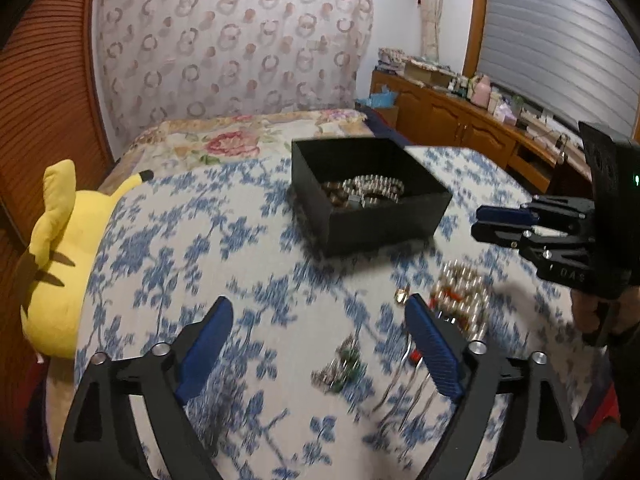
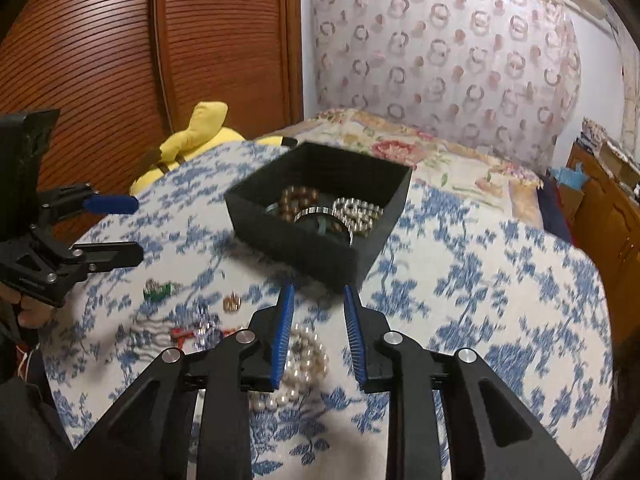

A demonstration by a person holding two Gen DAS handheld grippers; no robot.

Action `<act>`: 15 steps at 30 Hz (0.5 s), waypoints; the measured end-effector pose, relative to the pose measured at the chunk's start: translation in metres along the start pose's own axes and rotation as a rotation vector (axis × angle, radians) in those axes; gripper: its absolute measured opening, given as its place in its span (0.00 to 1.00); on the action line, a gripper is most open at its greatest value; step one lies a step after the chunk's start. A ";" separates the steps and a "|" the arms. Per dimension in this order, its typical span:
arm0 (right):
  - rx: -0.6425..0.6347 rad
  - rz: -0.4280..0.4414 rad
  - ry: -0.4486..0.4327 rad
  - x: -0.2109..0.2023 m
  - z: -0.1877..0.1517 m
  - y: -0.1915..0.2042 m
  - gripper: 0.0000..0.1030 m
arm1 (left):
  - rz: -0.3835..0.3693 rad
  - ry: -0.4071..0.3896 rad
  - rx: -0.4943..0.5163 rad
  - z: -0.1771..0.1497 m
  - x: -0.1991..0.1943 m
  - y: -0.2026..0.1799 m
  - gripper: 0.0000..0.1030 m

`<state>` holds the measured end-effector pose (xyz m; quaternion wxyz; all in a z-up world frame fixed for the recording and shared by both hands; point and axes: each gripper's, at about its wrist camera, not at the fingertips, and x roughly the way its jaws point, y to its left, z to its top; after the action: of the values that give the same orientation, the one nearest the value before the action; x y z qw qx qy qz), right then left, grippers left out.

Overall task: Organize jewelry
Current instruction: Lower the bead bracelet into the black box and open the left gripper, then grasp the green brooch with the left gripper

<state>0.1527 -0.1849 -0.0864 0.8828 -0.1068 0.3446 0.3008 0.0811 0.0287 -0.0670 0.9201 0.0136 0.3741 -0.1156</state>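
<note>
A black open box (image 1: 384,216) (image 2: 304,240) sits on the blue-flowered cloth and holds bead bracelets (image 2: 356,212) and a dark bangle. Loose jewelry lies in front of it: a pearl strand (image 2: 304,364) (image 1: 464,292), a green piece (image 1: 344,368) (image 2: 158,290), a small gold piece (image 2: 231,303), red pieces and thin chains (image 1: 404,392). My left gripper (image 1: 320,312) is open and empty above the green piece and chains. My right gripper (image 2: 319,292) is open and empty above the pearl strand; it also shows in the left wrist view (image 1: 480,222).
A yellow plush toy (image 1: 60,256) lies at the cloth's left edge. A floral bedspread (image 1: 240,136) and patterned curtain lie behind. A wooden cabinet (image 1: 460,116) with clutter stands at the right. A wooden louvred door (image 2: 120,60) is at the left.
</note>
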 end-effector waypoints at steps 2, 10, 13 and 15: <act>0.002 -0.002 0.012 0.003 -0.005 0.000 0.27 | 0.008 0.019 0.007 -0.007 0.002 0.001 0.85; -0.008 -0.013 0.034 0.012 -0.016 0.003 0.27 | -0.020 0.080 0.031 -0.028 0.010 0.002 0.85; -0.003 -0.007 0.029 0.010 -0.017 0.002 0.27 | -0.014 0.087 0.043 -0.032 0.012 0.000 0.85; 0.002 -0.001 0.024 0.010 -0.017 0.001 0.27 | -0.010 0.090 0.047 -0.033 0.012 -0.002 0.85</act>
<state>0.1483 -0.1865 -0.1056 0.8788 -0.1098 0.3556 0.2987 0.0667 0.0280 -0.0986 0.9011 0.0382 0.4125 -0.1283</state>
